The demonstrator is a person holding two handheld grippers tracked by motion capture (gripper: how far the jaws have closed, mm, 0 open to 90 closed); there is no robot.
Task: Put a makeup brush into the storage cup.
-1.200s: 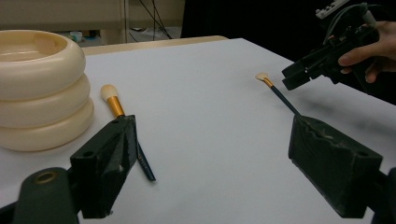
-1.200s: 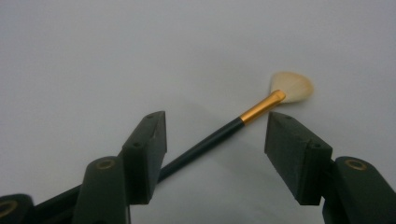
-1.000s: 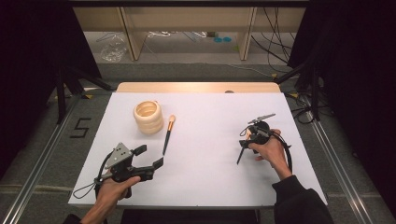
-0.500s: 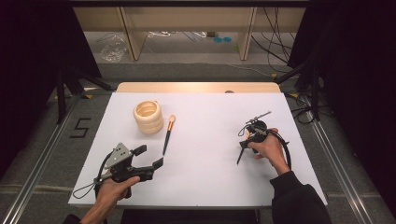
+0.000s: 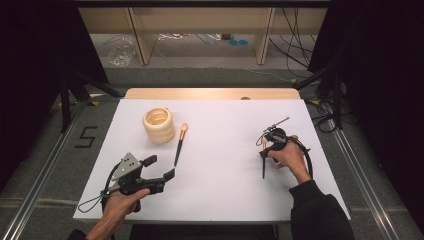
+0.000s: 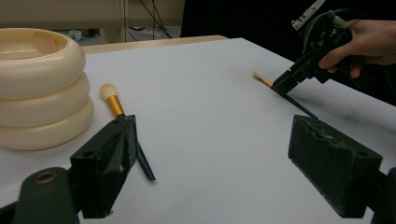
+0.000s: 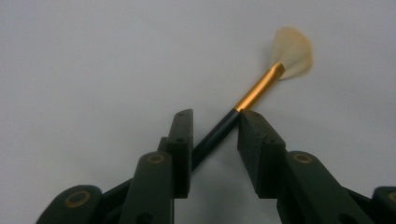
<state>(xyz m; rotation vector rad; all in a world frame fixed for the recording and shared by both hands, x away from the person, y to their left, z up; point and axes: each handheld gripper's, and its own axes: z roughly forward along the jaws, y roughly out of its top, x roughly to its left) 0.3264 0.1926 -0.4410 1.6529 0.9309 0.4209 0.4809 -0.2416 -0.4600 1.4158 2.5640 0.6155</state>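
Two makeup brushes with dark handles, gold ferrules and pale bristles lie on the white table (image 5: 225,120). One brush (image 5: 179,145) (image 6: 114,105) rests beside a cream holder shaped like stacked rings (image 5: 159,125) (image 6: 37,88). My left gripper (image 5: 160,167) (image 6: 212,130) sits just short of this brush's handle end, open wide and holding nothing. My right gripper (image 5: 263,152) (image 7: 215,116) (image 6: 282,86) points down over the other brush (image 5: 263,170) (image 7: 259,88) (image 6: 261,80). Its jaws have just been closing, and the handle lies slantwise between them with a gap left.
A wooden strip (image 5: 210,93) runs along the table's far edge. Beyond it are shelf legs, cables and a clear bag (image 5: 120,52) on the floor. Metal rails (image 5: 45,165) flank the table. White surface lies open between the two hands.
The right hand has shifted a little over its brush. The left hand, the other brush and the ring holder lie as before.
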